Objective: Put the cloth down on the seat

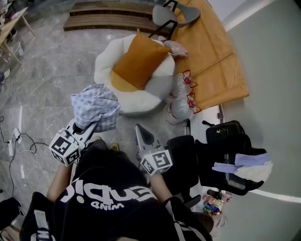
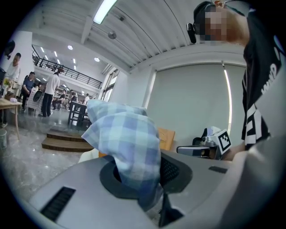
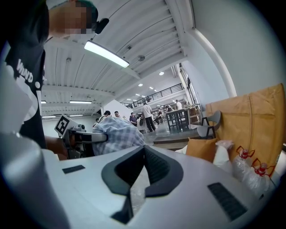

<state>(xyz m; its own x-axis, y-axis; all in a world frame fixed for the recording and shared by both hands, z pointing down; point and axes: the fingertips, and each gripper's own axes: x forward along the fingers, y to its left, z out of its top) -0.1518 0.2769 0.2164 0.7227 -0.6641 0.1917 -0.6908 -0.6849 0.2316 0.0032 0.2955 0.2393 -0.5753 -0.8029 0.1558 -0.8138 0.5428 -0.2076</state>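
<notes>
A blue-and-white checked cloth (image 1: 96,106) bunches up out of my left gripper (image 1: 89,126), which is shut on it. In the left gripper view the cloth (image 2: 125,138) fills the space between the dark pads and hides the tips. Just beyond it, the seat (image 1: 106,61) is a round white armchair with an orange cushion (image 1: 138,63) lying on it. My right gripper (image 1: 141,131) is held beside the left one, its jaws shut with nothing in them. The right gripper view shows the cloth (image 3: 114,134) off to its left and the orange cushion (image 3: 203,147) ahead.
Two clear bags of bottles (image 1: 181,101) stand right of the seat, against a tan board (image 1: 211,61). A grey chair (image 1: 174,14) and wooden steps (image 1: 113,19) lie beyond. A black bag (image 1: 225,141) with folded cloths (image 1: 244,164) sits at right. Cables (image 1: 19,141) trail on the floor at left.
</notes>
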